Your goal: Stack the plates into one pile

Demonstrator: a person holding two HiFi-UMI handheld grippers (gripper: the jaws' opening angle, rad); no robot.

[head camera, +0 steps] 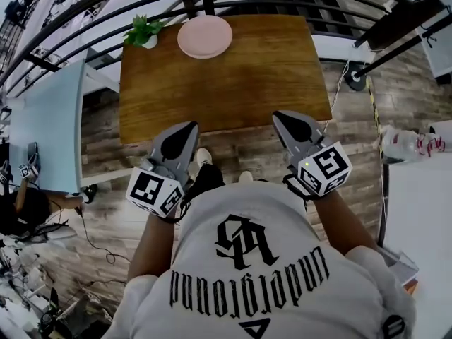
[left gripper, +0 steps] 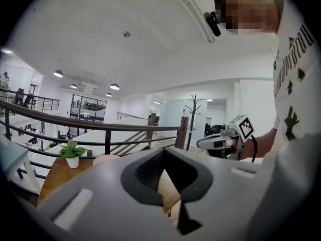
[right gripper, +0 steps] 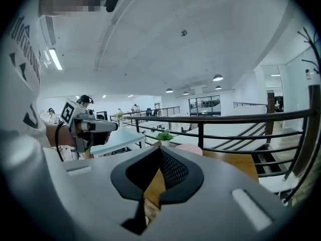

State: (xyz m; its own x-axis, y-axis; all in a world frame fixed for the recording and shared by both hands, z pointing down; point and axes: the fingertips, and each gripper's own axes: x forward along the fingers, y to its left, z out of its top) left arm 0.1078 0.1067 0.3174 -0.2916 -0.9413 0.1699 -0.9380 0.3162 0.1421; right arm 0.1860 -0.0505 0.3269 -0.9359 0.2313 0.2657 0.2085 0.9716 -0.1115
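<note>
Left tongs [head camera: 189, 127] & right tongs [head camera: 279, 116] both pinched shut, empty, hovering short of bench [head camera: 226, 97]: pink plates [head camera: 205, 37] prob. already one pile (far edge, by plant [head camera: 143, 31]).

"underground" was printed in black gothic letters, seen upside down, on the white T-shirt [head camera: 212, 288]. A black monogram [head camera: 244, 240] beside it could not be deciphered. Square code markers [head camera: 154, 191] without legible characters were carried on the left gripper [head camera: 189, 126] and right gripper [head camera: 278, 116].

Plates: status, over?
Left tool and right tool shut, empty, short of table. Pink plates at far edge beside plant. Nothing in the way.
</note>
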